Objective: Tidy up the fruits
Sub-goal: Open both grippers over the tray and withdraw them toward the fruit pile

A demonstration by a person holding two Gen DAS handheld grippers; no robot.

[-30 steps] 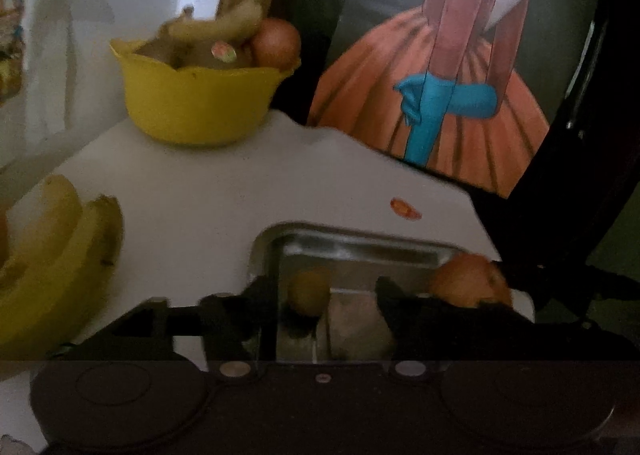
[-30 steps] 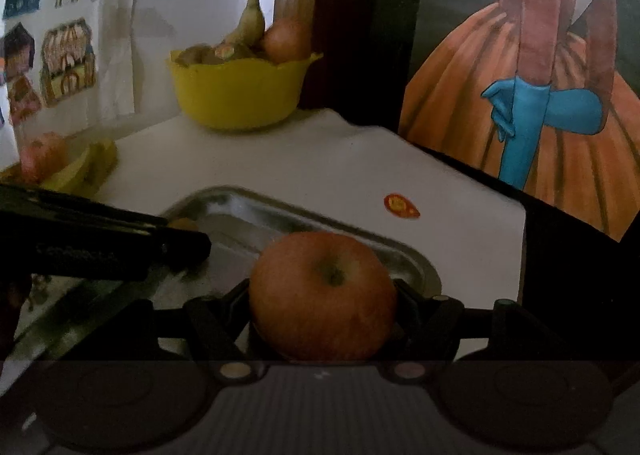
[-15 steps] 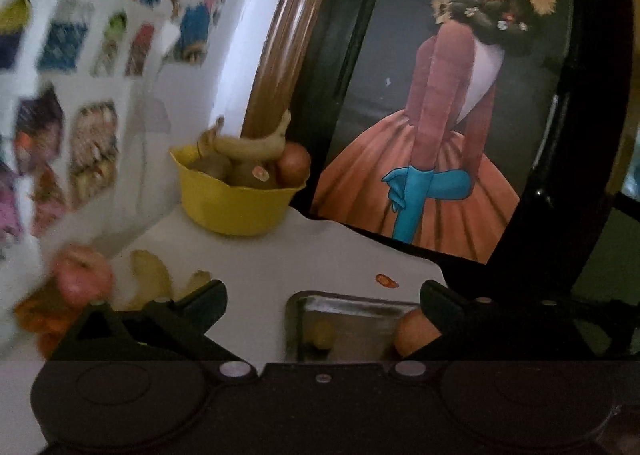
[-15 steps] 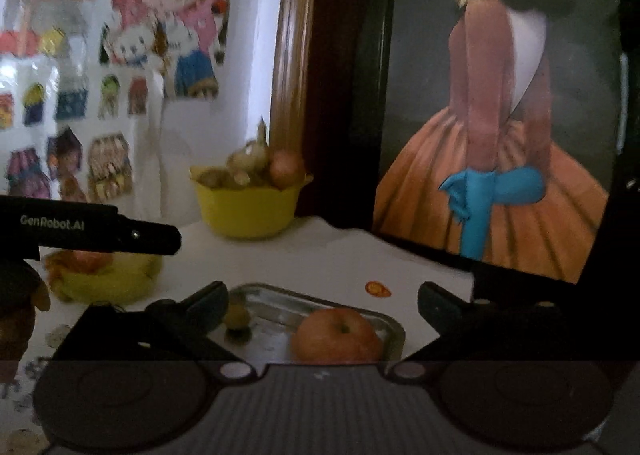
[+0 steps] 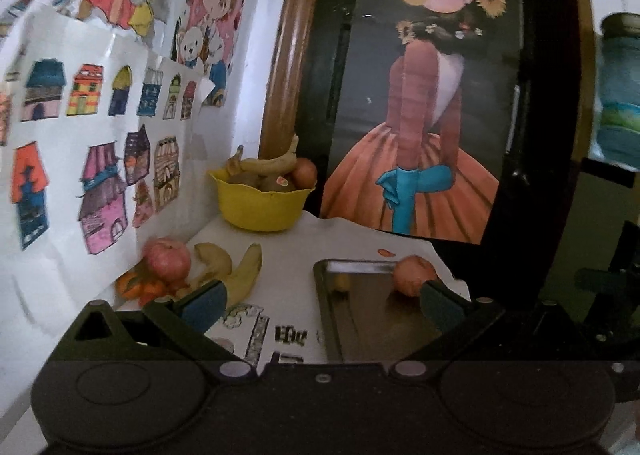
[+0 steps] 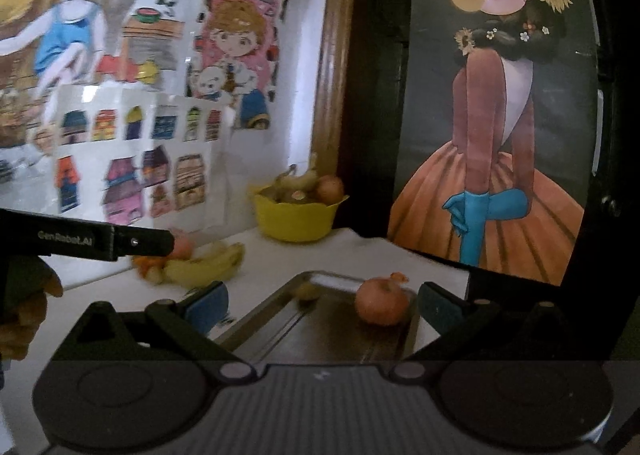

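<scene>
A metal tray (image 5: 360,319) (image 6: 280,331) lies on the white table. An orange-red apple (image 5: 412,275) (image 6: 382,301) and a small brownish fruit (image 5: 341,282) (image 6: 307,291) rest in it. My left gripper (image 5: 320,301) is open and empty, held back above the tray's near side. My right gripper (image 6: 322,303) is open and empty, also pulled back from the tray. Loose fruit lies at the left by the wall: a red apple (image 5: 166,259), bananas (image 5: 240,275) (image 6: 204,265) and oranges (image 5: 138,287).
A yellow bowl (image 5: 262,207) (image 6: 298,219) with a banana, kiwis and an apple stands at the back by a wooden frame. A large painting leans behind the table. Paper drawings cover the left wall. The left gripper's body (image 6: 100,241) crosses the right wrist view.
The right gripper let go of the apple, which now rests in the tray. Both grippers opened wide and drew up and back from the tray.
</scene>
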